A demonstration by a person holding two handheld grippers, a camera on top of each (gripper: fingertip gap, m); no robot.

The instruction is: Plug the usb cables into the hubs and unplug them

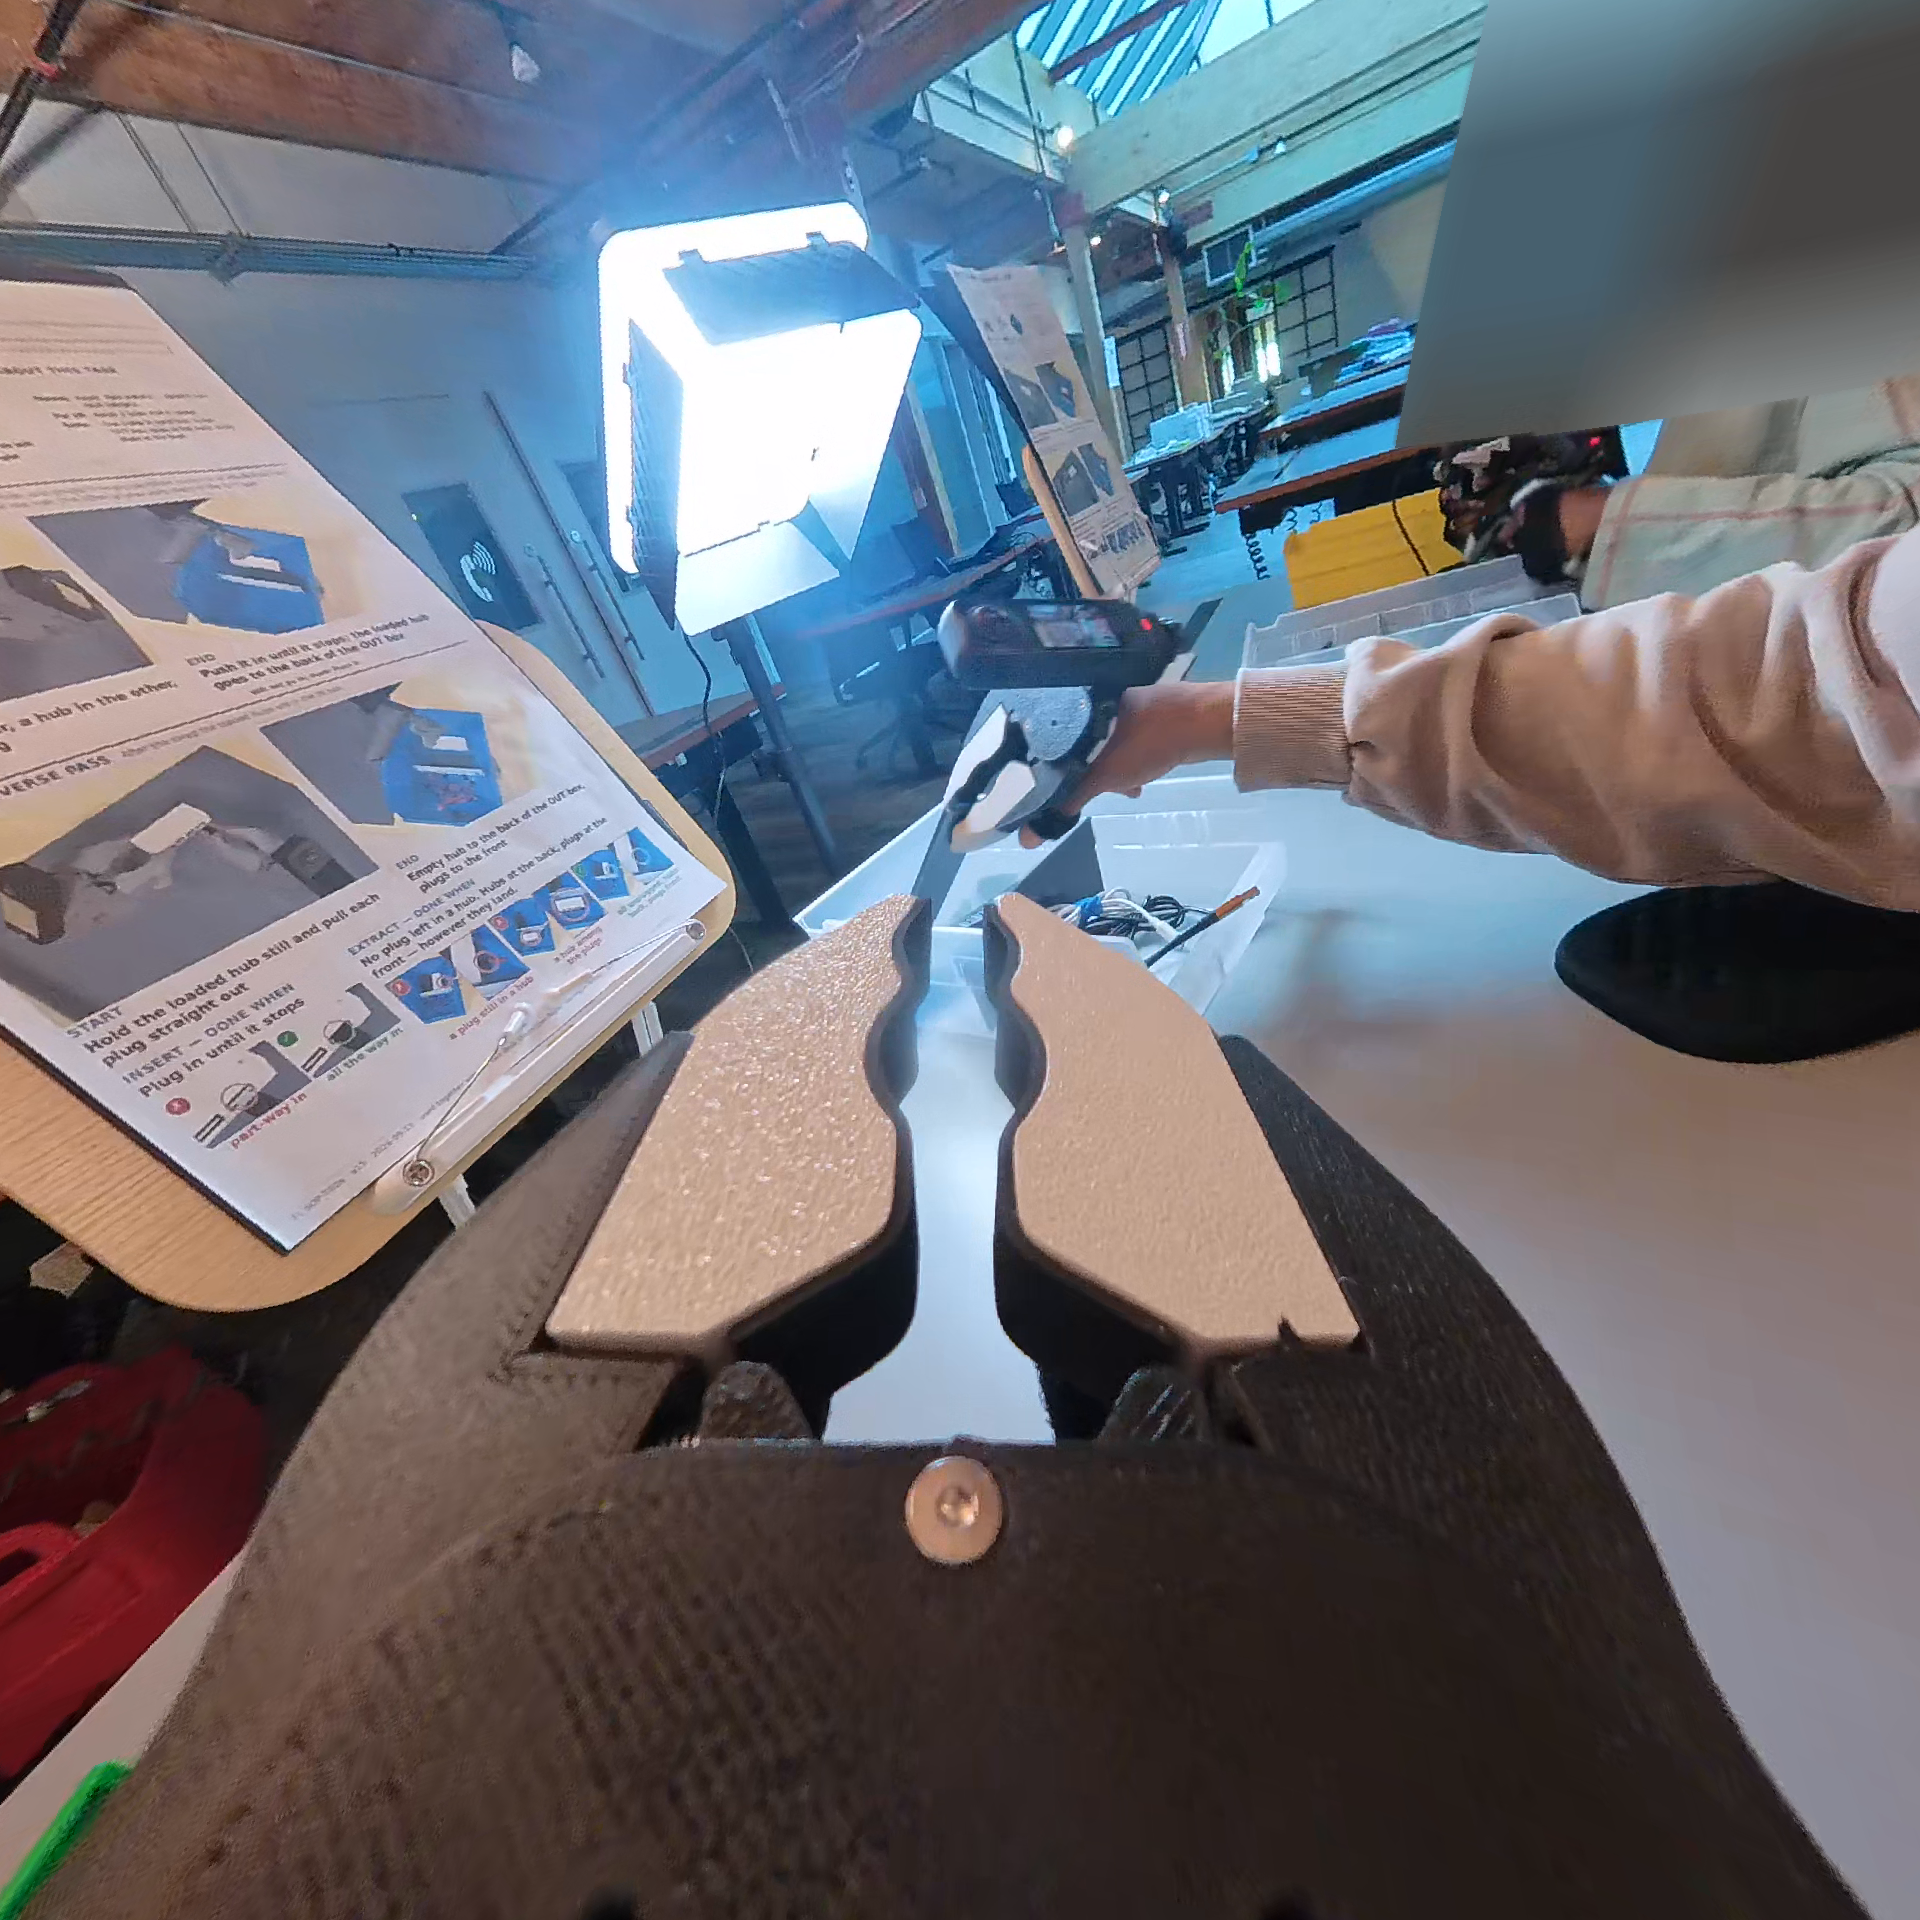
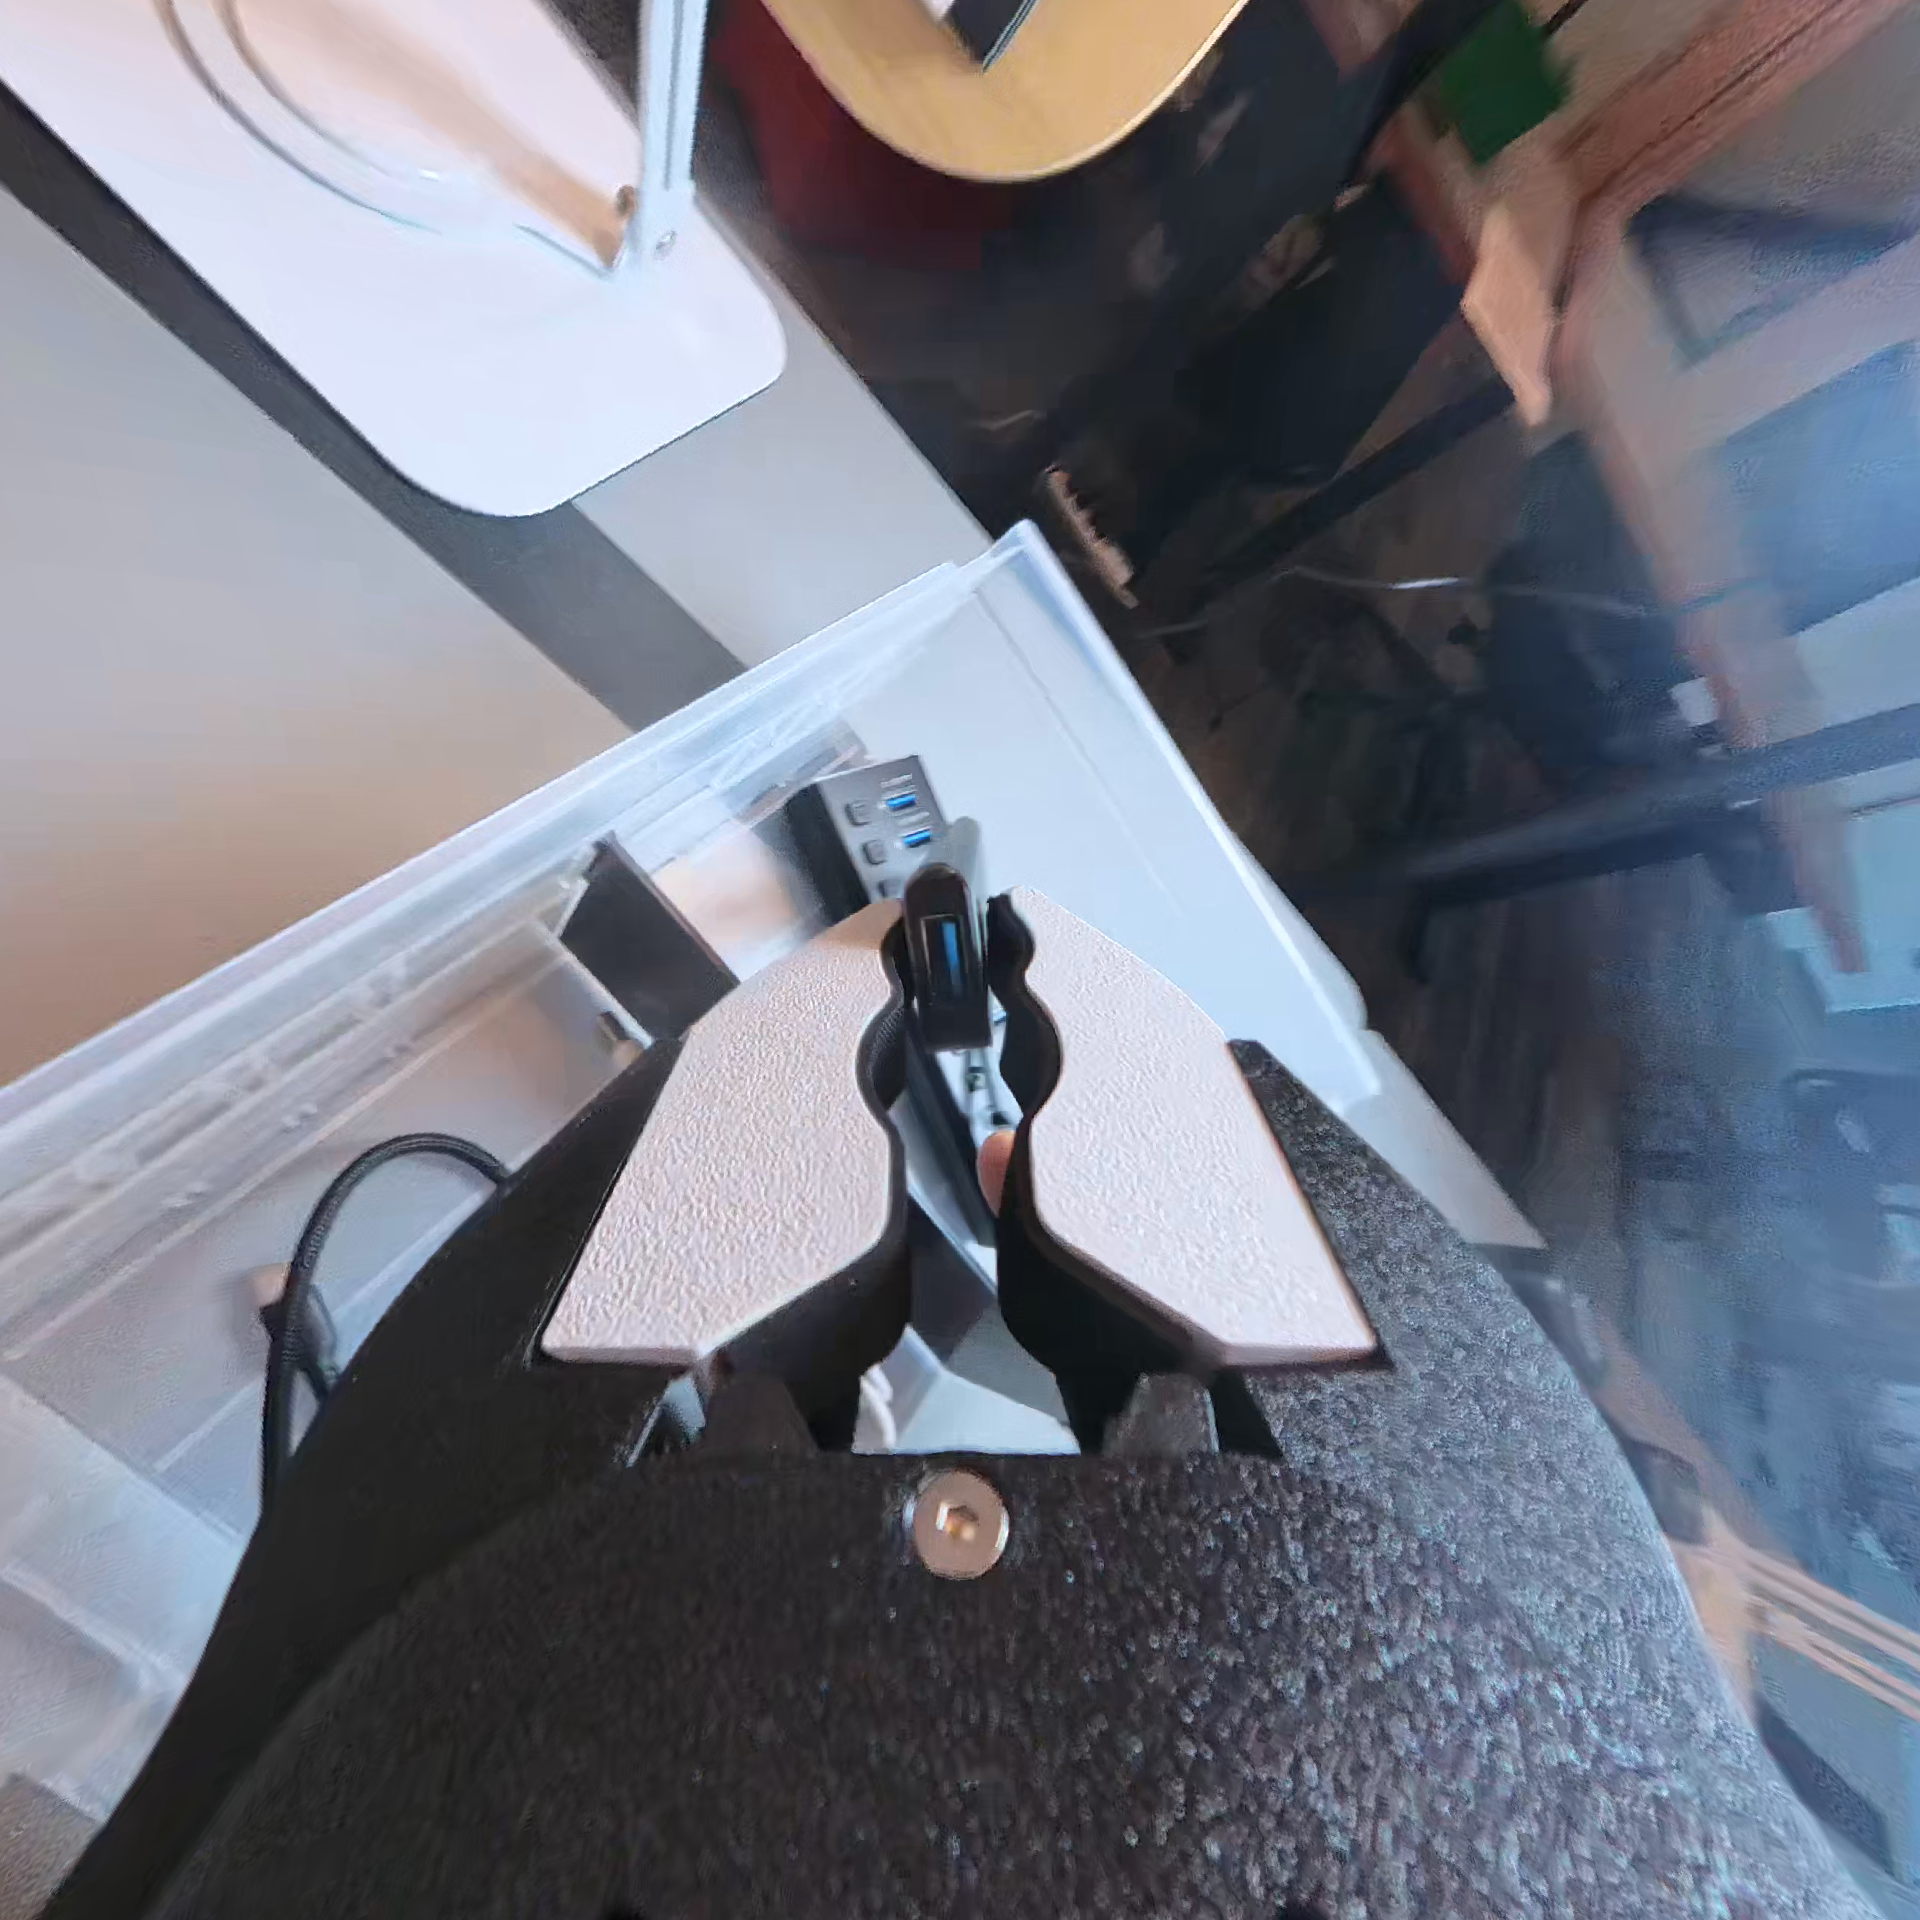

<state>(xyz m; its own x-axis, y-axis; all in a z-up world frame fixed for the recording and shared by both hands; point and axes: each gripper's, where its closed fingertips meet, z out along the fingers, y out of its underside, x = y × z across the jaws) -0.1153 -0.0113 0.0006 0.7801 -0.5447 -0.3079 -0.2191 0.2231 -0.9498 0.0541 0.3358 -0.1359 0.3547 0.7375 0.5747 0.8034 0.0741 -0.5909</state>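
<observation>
So the right tongs (image 2: 951, 920) are clamped on a small black USB piece (image 2: 943, 961) with a blue-tongued port facing the camera. It looks like a plug or adapter end, can't say which, and it's pinched right at the tips, up over the clear bin (image 2: 1122, 748). Just past it in the bin stands a dark hub (image 2: 883, 821) with a row of blue ports and little buttons, and a black braided cable (image 2: 312, 1278) loops along the bin's near side. The left tongs (image 1: 956, 920) hold nothing, fingers nearly closed with only a thin gap, hovering over the white surface (image 1: 1455, 1247) and aimed at the bin. My take: the plug body is light, hard and a bit slick, so grab the flat sides of the moulded shell, not the metal or the cable. The cable is floppy and will drag the plug off line. The hub's light too, so it'll probably skid unless the other tongs pin it by the long edges.
</observation>
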